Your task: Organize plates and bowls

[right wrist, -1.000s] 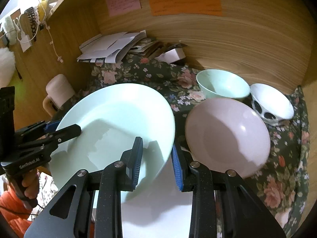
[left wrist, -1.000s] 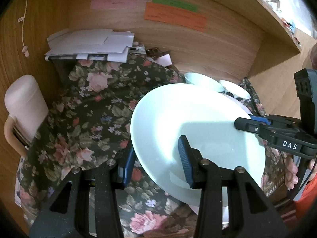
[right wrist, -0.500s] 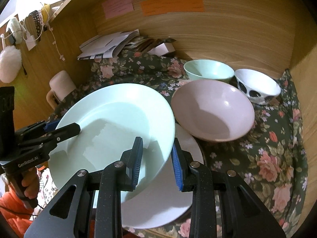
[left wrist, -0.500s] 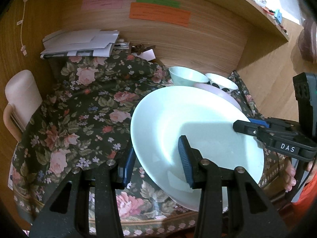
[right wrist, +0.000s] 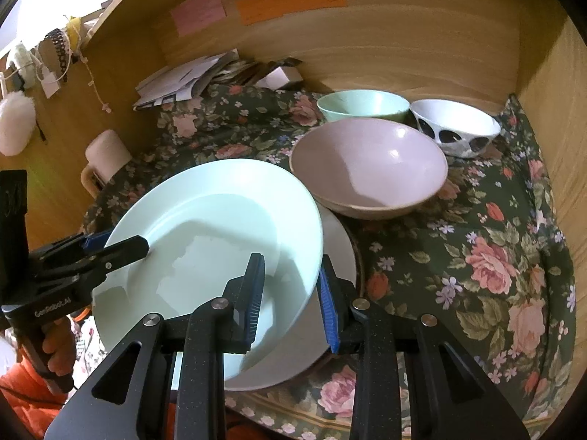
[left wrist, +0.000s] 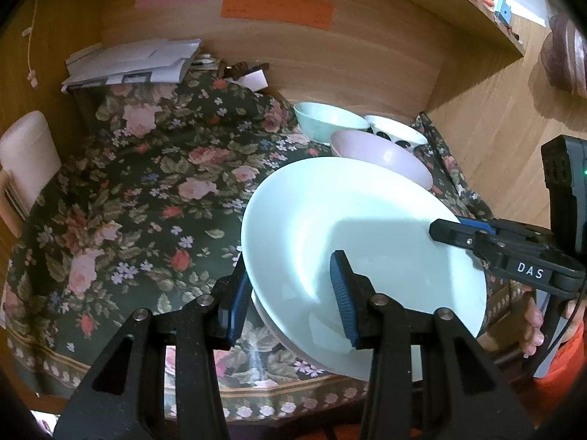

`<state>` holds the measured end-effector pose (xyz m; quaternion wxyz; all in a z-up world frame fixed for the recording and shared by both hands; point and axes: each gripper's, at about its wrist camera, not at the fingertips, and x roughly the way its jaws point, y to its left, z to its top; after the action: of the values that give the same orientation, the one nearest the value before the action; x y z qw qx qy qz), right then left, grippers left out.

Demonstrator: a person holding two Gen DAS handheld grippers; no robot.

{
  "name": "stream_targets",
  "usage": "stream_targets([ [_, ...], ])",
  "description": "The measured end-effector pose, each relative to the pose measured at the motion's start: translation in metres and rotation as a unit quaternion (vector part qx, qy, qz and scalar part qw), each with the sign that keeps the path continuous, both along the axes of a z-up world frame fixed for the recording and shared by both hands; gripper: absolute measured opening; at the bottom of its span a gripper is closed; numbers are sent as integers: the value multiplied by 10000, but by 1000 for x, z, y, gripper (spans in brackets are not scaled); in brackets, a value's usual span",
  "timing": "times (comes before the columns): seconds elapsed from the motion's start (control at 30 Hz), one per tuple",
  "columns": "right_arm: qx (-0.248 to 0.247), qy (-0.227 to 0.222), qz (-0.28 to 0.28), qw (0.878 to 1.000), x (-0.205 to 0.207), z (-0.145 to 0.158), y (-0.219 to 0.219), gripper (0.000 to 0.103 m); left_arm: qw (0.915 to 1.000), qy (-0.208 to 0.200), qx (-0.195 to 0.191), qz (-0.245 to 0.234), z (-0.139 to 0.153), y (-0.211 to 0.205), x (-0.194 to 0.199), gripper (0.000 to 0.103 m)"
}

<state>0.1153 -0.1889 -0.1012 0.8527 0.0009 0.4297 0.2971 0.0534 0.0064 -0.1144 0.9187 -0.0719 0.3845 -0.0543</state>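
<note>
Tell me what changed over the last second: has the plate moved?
Both grippers, left and right, pulled back toward the table's near edge, carrying the plate with them; the pink bowl and far bowls look farther off. Unchanged: both still grip opposite rims, and the plate below and the bowls stayed put.

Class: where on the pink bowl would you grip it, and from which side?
Grip the pink bowl by its thin near rim, one finger inside and one outside, coming from the front. The green bowl and spotted bowl crowd its far side.
</note>
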Motion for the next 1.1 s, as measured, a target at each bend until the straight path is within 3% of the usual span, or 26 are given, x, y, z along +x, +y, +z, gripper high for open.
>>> stream_targets([
  [0.63,-3,416,-3,9991,4,-34,6,26,9994,279,184,106,-25,1,10,42],
  [1.1,-73,307,-32,9995,7,-35,5,26,9983,555,57,146,-44,6,31,42],
])
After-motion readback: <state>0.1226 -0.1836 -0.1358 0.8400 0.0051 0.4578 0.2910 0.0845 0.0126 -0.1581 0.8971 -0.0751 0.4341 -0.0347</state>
